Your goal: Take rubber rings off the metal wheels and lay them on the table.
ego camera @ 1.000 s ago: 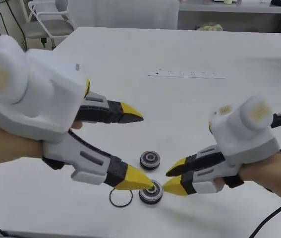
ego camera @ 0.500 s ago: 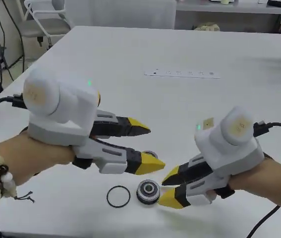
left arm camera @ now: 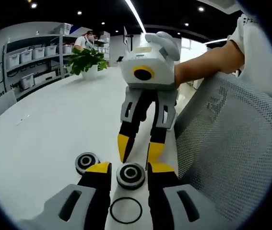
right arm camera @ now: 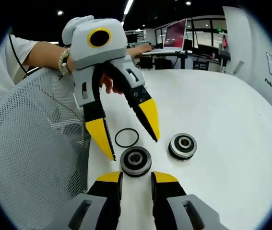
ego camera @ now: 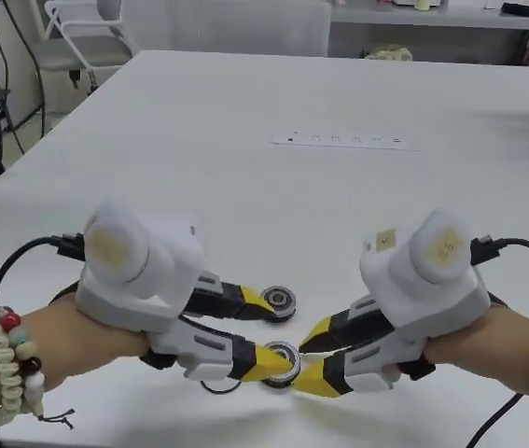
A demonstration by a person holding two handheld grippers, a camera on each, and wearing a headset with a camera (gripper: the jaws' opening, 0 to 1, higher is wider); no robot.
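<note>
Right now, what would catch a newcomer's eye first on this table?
On the white table, two hand-held grippers with yellow-tipped jaws meet nose to nose: the left gripper and the right gripper. Between their tips sits a small metal wheel, a second wheel beside it and a loose black rubber ring lying flat nearby.

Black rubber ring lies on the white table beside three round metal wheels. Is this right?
Not three but two: the right gripper view shows a nearer round metal wheel and a farther wheel beside the black rubber ring on the white table.
</note>
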